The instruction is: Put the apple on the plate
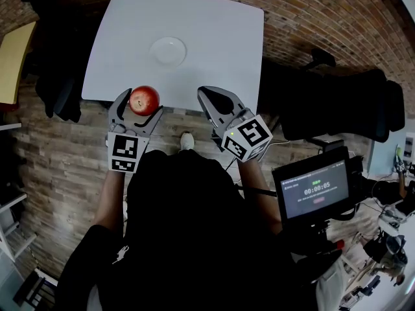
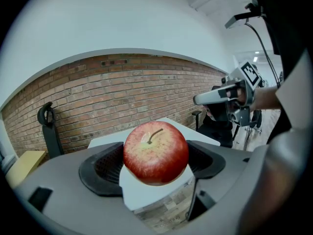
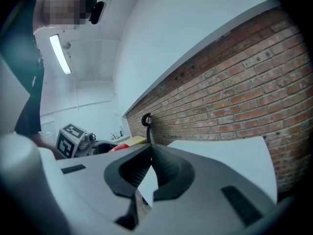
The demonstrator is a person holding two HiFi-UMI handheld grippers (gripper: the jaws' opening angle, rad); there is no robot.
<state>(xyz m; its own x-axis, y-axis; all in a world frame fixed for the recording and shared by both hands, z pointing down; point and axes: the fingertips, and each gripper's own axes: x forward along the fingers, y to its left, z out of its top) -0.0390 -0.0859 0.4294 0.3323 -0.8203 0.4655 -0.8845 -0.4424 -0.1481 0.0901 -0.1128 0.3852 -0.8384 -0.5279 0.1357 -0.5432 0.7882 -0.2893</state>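
The white counter [image 1: 214, 37] carried only the plate [image 1: 168, 50], which sat about midway across it. Both claws were held on the person's side of the plate, near the counter's close edge. The left claw [image 1: 142, 102] was nearer to the plate and to its left, with its jaws clamped on the apple [image 2: 155, 152] from either side. The right claw [image 1: 204, 93] was to the plate's right, its jaws closed together on nothing. The apple was lifted clear with its stem upward, well short of the plate and roughly over the counter's edge.

The main risk appeared to be the grip. The apple is round and smooth and was pinched only at its flanks, so a jolt on the way to the plate could squeeze it out, and from there it might fall to the floor. The plate looked small and shallow. If the apple were released too high or off-centre, it could roll off the rim, and a low approach might knock the plate aside.
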